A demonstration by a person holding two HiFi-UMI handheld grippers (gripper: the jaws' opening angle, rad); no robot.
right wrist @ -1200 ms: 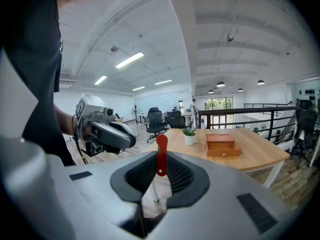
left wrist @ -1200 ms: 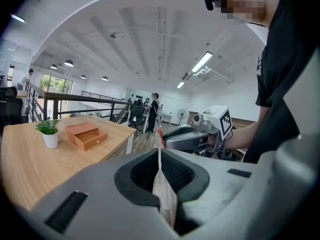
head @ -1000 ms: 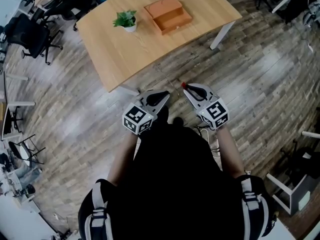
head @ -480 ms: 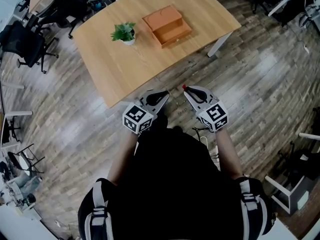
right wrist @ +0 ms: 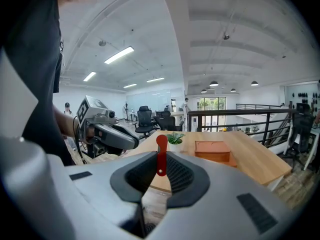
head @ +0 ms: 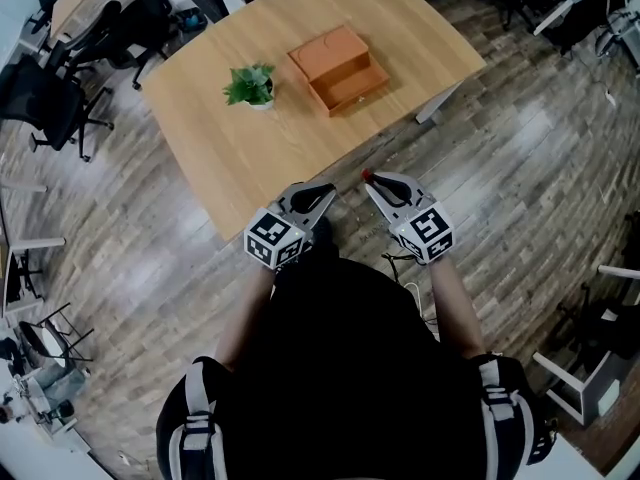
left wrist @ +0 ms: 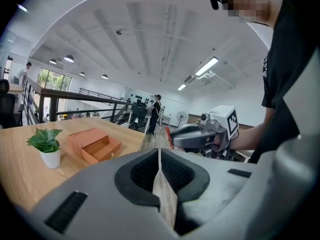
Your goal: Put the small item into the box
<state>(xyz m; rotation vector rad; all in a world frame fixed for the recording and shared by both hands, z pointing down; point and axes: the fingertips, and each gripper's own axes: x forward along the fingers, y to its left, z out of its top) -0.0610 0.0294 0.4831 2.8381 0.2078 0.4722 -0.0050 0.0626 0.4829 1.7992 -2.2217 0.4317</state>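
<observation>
A small red item [right wrist: 161, 155] sticks up between the pads of my right gripper [right wrist: 160, 171], which is shut on it; the red tip [head: 367, 175] also shows in the head view. My left gripper [head: 325, 190] is shut with nothing in it, its jaws meeting in a thin line [left wrist: 159, 156]. Both are held side by side in front of the person, short of the table's near edge. The orange box [head: 338, 68] lies open on the wooden table [head: 300, 138], with a potted plant [head: 250, 86] to its left. The box [right wrist: 215, 151] lies ahead of the right gripper.
Black office chairs [head: 60, 68] stand at the left beyond the table. A white table leg [head: 440, 103] stands at the table's right corner. Wood-plank floor [head: 520, 168] surrounds the table. A black railing [right wrist: 250, 119] and more desks lie behind it.
The table, box and plant have drifted slightly in the head view as the person moves toward them. Both grippers keep the same pose and the red item stays held.
</observation>
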